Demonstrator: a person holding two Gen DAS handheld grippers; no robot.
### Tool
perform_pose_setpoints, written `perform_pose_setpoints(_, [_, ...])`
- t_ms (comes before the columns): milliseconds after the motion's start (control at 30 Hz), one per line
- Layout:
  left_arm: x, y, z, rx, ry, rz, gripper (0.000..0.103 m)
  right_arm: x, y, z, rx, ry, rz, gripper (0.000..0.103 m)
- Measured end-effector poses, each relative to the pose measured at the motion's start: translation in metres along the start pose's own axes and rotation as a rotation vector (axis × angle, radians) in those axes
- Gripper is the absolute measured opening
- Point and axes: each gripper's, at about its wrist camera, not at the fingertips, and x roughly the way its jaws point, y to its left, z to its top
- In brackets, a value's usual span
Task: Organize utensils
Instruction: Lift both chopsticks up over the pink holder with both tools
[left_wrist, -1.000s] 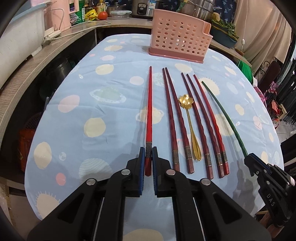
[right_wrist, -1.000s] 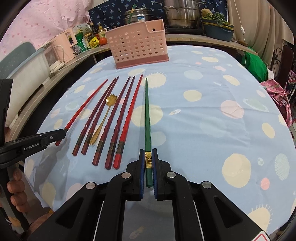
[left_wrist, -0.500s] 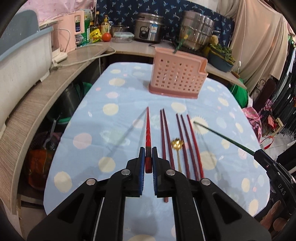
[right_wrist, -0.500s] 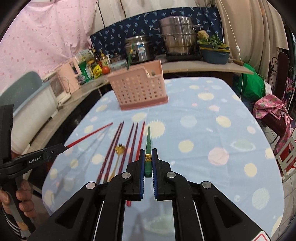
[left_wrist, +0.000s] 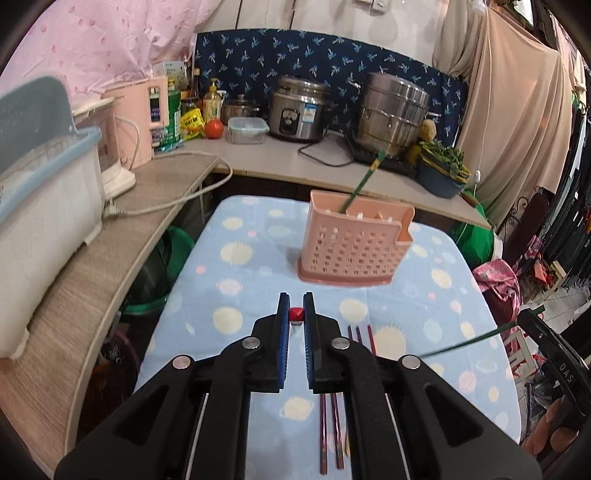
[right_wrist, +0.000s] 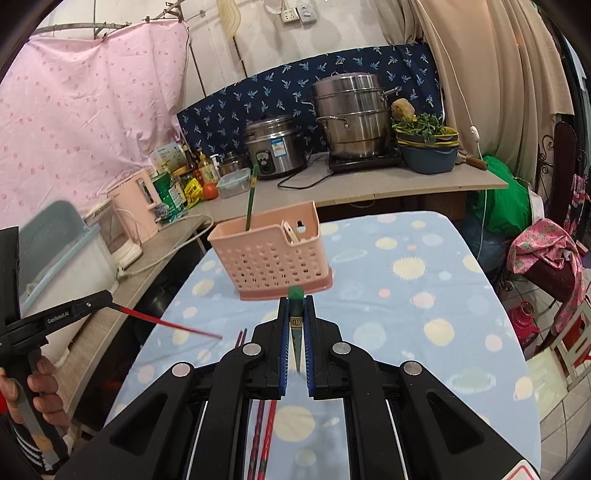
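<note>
Lifted off the spotted blue tablecloth (left_wrist: 236, 254) since a second ago: slim red chopstick (left_wrist: 296, 315) clamped in left gripper (left_wrist: 294, 328), slim green chopstick (right_wrist: 296, 321) clamped in right gripper (right_wrist: 296, 332), tips hanging downward, perforated pink plastic basket (right_wrist: 269, 258) straight ahead of both jaws, nearer the right.

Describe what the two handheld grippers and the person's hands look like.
Both the left gripper and right gripper are black plastic with blue ribbed pads and silver pivot bolts. White lettering marks their sides. A bare hand wraps the left handle; no sleeves or cables show.
</note>
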Motion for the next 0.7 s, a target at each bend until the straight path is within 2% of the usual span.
perform_pose_setpoints(267, [-0.004, -0.008, 0.062, 0.010, -0.073, -0.019, 0.007, 0.007, -0.001, 0.061, 0.015, -0.094, 0.014, 0.007])
perform_pose_setpoints(567, [-0.018, -0.029, 0.141, 0.004, -0.245, -0.031, 0.007, 0.024, 0.008, 0.135, 0.034, -0.234, 0.049, 0.007])
perform_pose_setpoints(700, [-0.015, -0.040, 0.171, 0.010, -0.316, -0.020, 0.007, 0.040, 0.013, 0.161, 0.055, -0.267, 0.066, 0.007])
